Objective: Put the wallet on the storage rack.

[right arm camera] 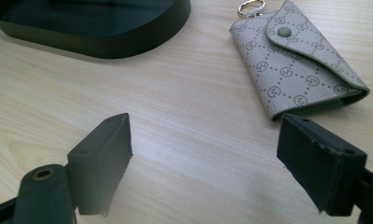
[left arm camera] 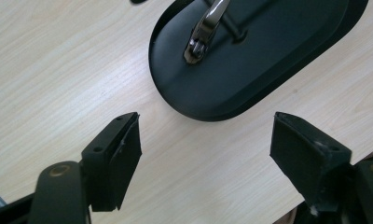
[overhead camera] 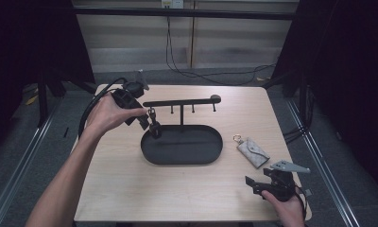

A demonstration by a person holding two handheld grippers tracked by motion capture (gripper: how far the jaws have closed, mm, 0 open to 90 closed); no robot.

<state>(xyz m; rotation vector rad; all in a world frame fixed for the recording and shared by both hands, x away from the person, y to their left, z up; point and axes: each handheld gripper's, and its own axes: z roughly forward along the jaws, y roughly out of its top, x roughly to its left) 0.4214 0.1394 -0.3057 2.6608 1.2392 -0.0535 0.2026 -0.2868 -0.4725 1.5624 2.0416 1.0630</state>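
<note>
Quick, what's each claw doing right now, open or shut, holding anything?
Left claw: open, nothing between its jaws, over the table beside the black tray.
Right claw: open, holding nothing, near the grey key pouch.

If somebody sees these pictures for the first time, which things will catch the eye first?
First the black oval tray with its hook rack, in the middle of the table. The left gripper, open, hovers at its left end beside a hanging metal clasp. Right of the tray lies a patterned grey key pouch.
</note>
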